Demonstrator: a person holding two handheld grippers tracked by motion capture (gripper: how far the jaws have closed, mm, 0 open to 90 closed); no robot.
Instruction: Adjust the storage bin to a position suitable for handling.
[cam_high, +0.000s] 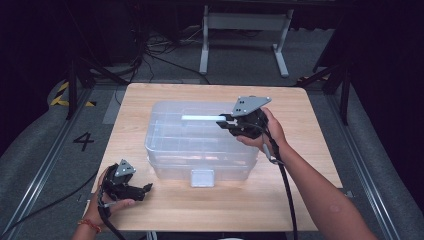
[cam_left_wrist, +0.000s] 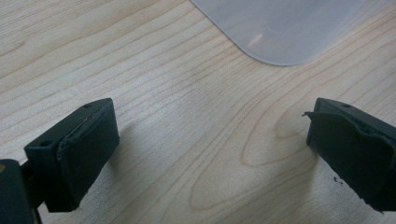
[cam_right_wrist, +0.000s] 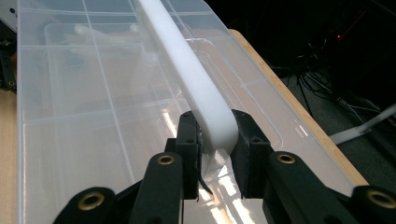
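Seen from above: a clear plastic box (cam_high: 200, 145) in the middle of the tabletop (cam_high: 310, 150), with a white latch (cam_high: 202, 177) on its near wall. Over the box's far right part, the right gripper (cam_high: 223, 119), pointing left across the lid, fingers (cam_right_wrist: 189, 140) clamped on one rounded end of a long white bar (cam_high: 202, 118). Bar's long axis running straight away from those fingers, leftward above the box and roughly level with its top, as the right gripper view confirms: bar (cam_right_wrist: 187, 70) stretching out ahead of the pads over the box's divided lid (cam_right_wrist: 93, 93), held end pinched from both sides. Whether the bar touches the lid farther along, hard to tell. By judgement, bar likely meant to go down onto or along the box top, so the move ahead hinges on keeping that long axis parallel to the box's length. Left gripper (cam_high: 145, 188) well apart from the bar, near the box's front left corner, low over the tabletop, fingers (cam_left_wrist: 79, 154) spread wide with nothing between them; a rounded corner of the box (cam_left_wrist: 280, 28) ahead of them in the left gripper view. Right hand plainly the nearer one, already holding the bar.
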